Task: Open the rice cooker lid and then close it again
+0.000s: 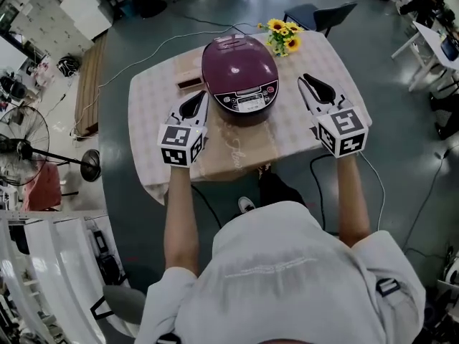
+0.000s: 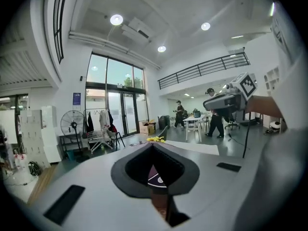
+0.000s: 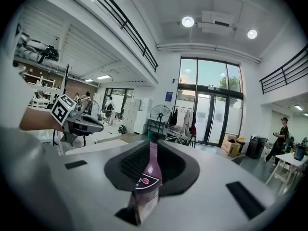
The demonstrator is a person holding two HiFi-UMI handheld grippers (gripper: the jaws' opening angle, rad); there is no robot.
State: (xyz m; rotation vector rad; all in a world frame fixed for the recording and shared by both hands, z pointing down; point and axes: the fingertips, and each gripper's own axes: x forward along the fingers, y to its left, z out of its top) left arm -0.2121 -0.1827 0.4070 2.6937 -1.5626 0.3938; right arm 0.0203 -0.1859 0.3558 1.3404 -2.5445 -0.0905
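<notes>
A maroon rice cooker (image 1: 240,74) stands on the checked tablecloth (image 1: 154,99), lid down, control panel facing me. My left gripper (image 1: 199,97) hovers just left of the cooker, off the table, jaws shut with nothing in them. My right gripper (image 1: 308,81) hovers to the cooker's right, apart from it, its jaws a narrow slit apart and empty. In the left gripper view the jaw tips (image 2: 154,147) meet, and a sliver of the cooker (image 2: 157,177) shows below them. The right gripper view shows the cooker (image 3: 145,177) through the thin gap of the right gripper (image 3: 150,146).
Sunflowers (image 1: 283,36) stand behind the cooker on the right, and a brown wooden box (image 1: 190,74) on the left. A dark chair (image 1: 319,14) is beyond the table. A floor fan (image 1: 25,145) and cables lie on the floor to the left.
</notes>
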